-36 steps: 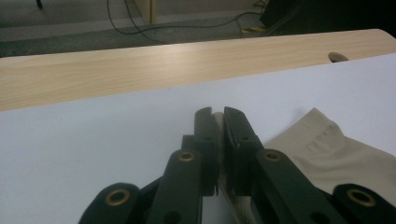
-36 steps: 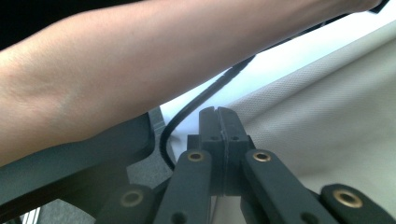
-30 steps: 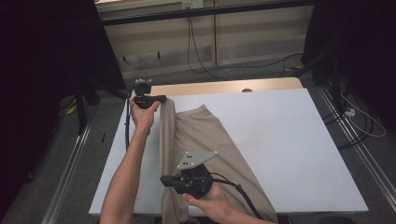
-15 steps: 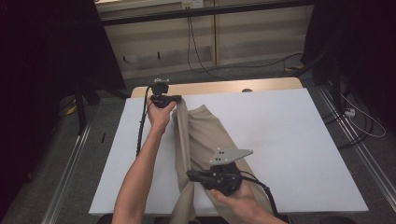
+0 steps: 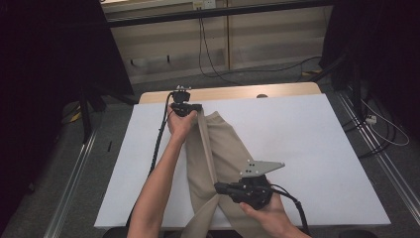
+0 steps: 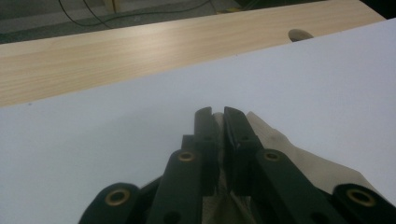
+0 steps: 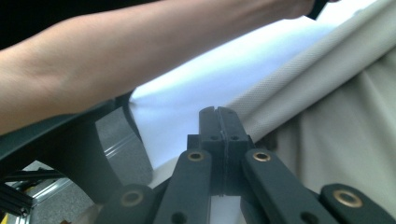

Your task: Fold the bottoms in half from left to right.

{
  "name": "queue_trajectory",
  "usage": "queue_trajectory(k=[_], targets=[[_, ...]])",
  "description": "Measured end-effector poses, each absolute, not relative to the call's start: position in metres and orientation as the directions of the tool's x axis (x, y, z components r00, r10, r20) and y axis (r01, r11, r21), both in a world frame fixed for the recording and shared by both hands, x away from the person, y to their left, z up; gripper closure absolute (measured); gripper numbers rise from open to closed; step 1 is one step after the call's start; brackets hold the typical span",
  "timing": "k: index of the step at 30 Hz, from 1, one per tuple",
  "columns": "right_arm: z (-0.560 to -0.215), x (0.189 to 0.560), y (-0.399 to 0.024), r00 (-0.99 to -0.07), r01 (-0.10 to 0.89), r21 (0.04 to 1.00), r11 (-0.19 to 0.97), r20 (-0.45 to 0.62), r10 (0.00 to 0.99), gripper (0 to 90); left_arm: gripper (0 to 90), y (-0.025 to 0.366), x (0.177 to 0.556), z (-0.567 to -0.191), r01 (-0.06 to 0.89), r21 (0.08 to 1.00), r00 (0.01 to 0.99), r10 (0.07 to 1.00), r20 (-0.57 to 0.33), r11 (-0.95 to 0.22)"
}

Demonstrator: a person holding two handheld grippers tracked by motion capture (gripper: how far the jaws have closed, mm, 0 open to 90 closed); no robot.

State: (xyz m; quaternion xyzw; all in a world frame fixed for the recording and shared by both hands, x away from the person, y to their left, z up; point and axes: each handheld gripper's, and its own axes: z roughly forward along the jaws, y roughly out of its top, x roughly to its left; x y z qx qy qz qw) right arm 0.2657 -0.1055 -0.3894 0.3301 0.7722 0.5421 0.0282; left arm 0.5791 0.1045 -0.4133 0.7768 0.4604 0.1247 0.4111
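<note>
Nearest the person, the right gripper (image 5: pixel 220 187) has its jaws pressed together on the near edge of a beige cloth (image 5: pixel 218 148). In the right gripper view the two black jaws (image 7: pixel 219 122) meet with no gap, and a taut fold of the cloth (image 7: pixel 322 70) runs up and away just to the right of their tips. What sits between the pads cannot be made out there, but in the high view the fabric bunches right at the tips.

Beyond those tips the cloth lies in a long band across the white table (image 5: pixel 307 148), one layer lifted and stretched toward the far side.

At the far end, the left gripper (image 5: pixel 195 107) is clamped on the cloth's far corner. In the left gripper view a sliver of beige (image 6: pixel 218 122) shows between the nearly closed jaws, and more fabric spreads to the right of them.

Over the last second both hands have travelled rightward across the table, carrying the held edge with them, so the lifted layer now sits over the middle of the cloth instead of at its left side. That reads as a lengthwise fold in progress. The grip looks firm at both ends. Judging by how things lie, the edge has yet to be laid down on the far side of the pile.
</note>
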Motion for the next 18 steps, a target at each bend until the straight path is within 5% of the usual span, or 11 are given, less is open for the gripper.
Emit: queue_trajectory(k=[18], targets=[[-0.416,0.259,-0.163,-0.692,0.549,0.810,0.207,0.302,0.656,90.0,84.5,0.062,0.582,-0.431,0.609,0.717,0.571,0.814,-0.102,-0.338]])
